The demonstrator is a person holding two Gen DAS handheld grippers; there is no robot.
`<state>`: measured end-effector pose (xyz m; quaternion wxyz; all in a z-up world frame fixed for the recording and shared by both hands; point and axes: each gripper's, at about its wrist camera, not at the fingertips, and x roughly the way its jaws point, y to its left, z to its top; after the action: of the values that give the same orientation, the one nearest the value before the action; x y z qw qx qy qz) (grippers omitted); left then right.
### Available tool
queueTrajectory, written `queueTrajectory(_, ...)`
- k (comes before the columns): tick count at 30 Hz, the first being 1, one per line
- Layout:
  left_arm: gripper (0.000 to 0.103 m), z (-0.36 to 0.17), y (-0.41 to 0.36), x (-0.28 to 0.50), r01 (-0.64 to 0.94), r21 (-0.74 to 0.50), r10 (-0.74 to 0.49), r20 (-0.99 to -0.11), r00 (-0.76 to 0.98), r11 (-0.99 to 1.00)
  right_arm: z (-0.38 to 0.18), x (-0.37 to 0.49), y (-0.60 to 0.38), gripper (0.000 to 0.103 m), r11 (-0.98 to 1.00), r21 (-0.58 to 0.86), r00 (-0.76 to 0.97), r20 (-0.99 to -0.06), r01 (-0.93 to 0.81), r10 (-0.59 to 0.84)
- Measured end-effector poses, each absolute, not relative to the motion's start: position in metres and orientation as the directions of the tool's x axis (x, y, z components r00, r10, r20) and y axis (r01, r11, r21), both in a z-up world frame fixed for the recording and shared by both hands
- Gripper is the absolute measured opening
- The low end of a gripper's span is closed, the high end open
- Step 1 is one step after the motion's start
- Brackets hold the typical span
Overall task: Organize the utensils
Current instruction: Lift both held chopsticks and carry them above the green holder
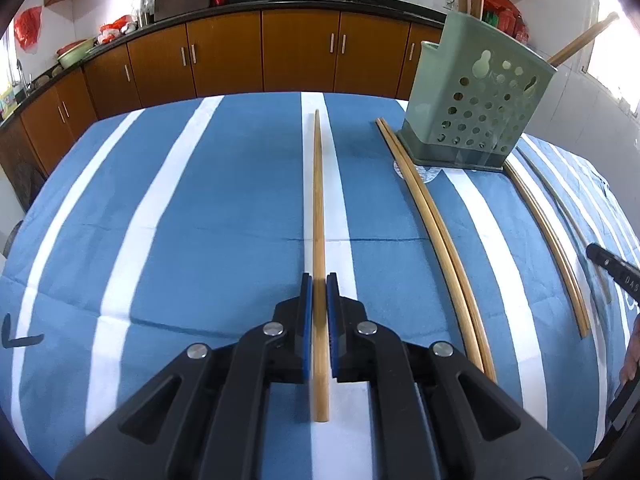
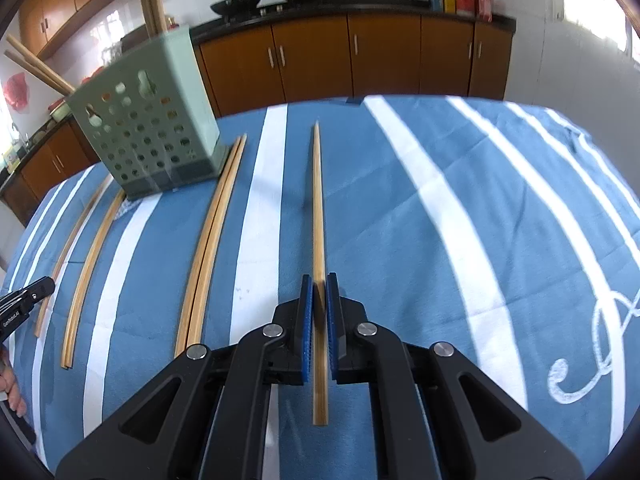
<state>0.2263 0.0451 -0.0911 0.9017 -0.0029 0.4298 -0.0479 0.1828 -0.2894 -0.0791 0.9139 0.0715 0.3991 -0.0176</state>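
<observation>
both hand-held grippers, left hand-held gripper [image 1: 319, 280] and right hand-held gripper [image 2: 319, 280], each clamp a chopstick [image 1: 319, 200]; open cloth [image 1: 200, 200] ahead.

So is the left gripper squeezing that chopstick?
Touching. In the left wrist view, the left gripper has its blue pads pressed on both sides of the chopstick, which runs out between them with no gap.

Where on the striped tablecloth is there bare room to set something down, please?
Left of the left gripper's chopstick, the tablecloth is bare to its edge. Right of the right gripper's chopstick, likewise. It is crowded around the green holder, with chopstick pairs alongside.
</observation>
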Motion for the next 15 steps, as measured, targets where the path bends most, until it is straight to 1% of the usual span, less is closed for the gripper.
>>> queueTrajectory(8, 0.008, -0.046, 0.052, 0.212, 0.082, -0.036, -0.084, -0.69, 0.719, 0.996, -0.04, 0.167, -0.301, 0.007, 0.986, 0.128, 0.778, -0.628, 0.103, 0.0)
queueTrajectory(15, 0.008, 0.01, 0.056, 0.203, 0.076, -0.051, -0.091, -0.568, 0.818, 0.996, -0.006, 0.16, -0.305, 0.007, 0.985, 0.144, 0.848, -0.53, 0.098, -0.007)
